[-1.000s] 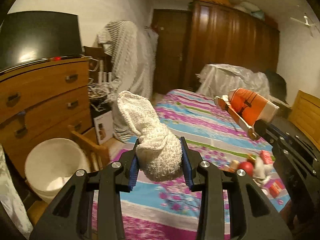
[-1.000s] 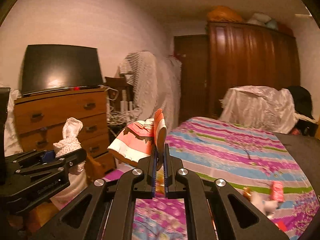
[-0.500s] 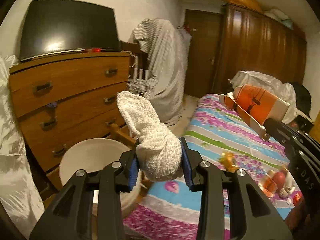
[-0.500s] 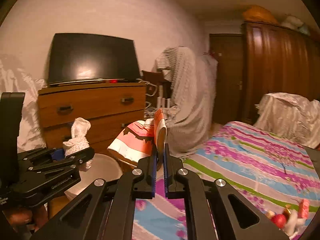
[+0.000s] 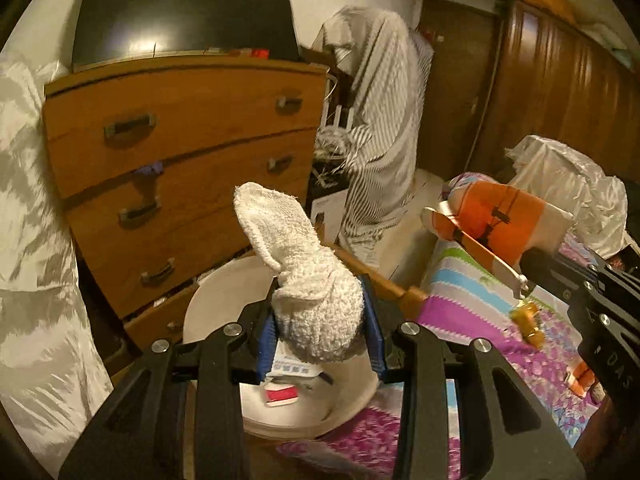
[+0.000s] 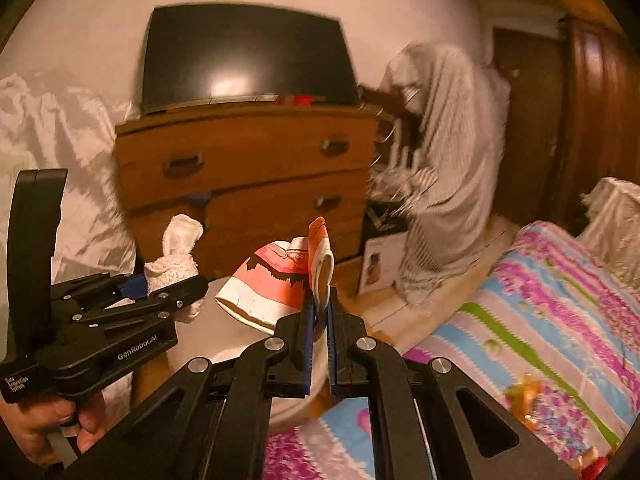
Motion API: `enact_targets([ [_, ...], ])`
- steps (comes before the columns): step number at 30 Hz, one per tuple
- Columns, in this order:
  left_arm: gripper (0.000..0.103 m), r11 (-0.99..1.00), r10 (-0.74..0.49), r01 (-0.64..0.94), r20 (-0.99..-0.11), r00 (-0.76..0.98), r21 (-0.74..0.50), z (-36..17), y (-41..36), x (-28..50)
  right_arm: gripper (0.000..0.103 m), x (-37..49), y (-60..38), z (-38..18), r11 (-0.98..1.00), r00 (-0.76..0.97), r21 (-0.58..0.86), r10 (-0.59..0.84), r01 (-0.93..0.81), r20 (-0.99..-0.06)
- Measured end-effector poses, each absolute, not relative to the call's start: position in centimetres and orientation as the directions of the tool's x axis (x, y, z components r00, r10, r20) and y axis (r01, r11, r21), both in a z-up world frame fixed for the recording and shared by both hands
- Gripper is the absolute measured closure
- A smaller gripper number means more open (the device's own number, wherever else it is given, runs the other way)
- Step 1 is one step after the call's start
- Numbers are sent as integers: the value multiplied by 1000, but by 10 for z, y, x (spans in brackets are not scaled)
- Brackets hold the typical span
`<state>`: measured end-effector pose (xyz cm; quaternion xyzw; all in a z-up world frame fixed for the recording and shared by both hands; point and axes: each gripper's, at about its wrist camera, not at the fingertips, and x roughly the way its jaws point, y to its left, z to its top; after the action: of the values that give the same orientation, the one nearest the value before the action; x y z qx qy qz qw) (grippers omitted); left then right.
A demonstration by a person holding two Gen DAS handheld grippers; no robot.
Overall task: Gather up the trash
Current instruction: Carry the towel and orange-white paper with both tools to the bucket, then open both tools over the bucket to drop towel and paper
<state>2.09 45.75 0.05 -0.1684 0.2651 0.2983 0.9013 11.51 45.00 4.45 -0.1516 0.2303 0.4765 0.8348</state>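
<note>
My left gripper is shut on a bunched white cloth and holds it over a white bucket that has some wrappers inside. It also shows in the right wrist view with the cloth. My right gripper is shut on the rim of a crushed orange and white paper cup, held above the bucket. The cup also shows in the left wrist view, to the right of the bucket.
A wooden dresser with a dark TV on top stands behind the bucket. A striped bedspread carries small wrappers. A cloth-covered stand and dark wardrobe are at the back.
Both grippers swung left and down from the bed toward the dresser. The bucket now lies directly under the left gripper and its inside shows. Both grips held.
</note>
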Motion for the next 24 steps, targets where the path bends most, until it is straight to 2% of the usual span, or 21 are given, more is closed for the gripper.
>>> enact_targets([
  [12, 68, 754, 327, -628, -718, 615, -194, -54, 533, 31, 96, 163, 549, -18, 404, 218, 42, 576, -914, -788],
  [17, 68, 735, 282, -638, -753, 595, -229, -74, 557, 25, 96, 183, 556, -34, 393, 161, 69, 521, -917, -838],
  [24, 68, 714, 279, -657, -762, 584, -242, -81, 574, 17, 96, 198, 552, -35, 393, 144, 72, 495, -917, -857],
])
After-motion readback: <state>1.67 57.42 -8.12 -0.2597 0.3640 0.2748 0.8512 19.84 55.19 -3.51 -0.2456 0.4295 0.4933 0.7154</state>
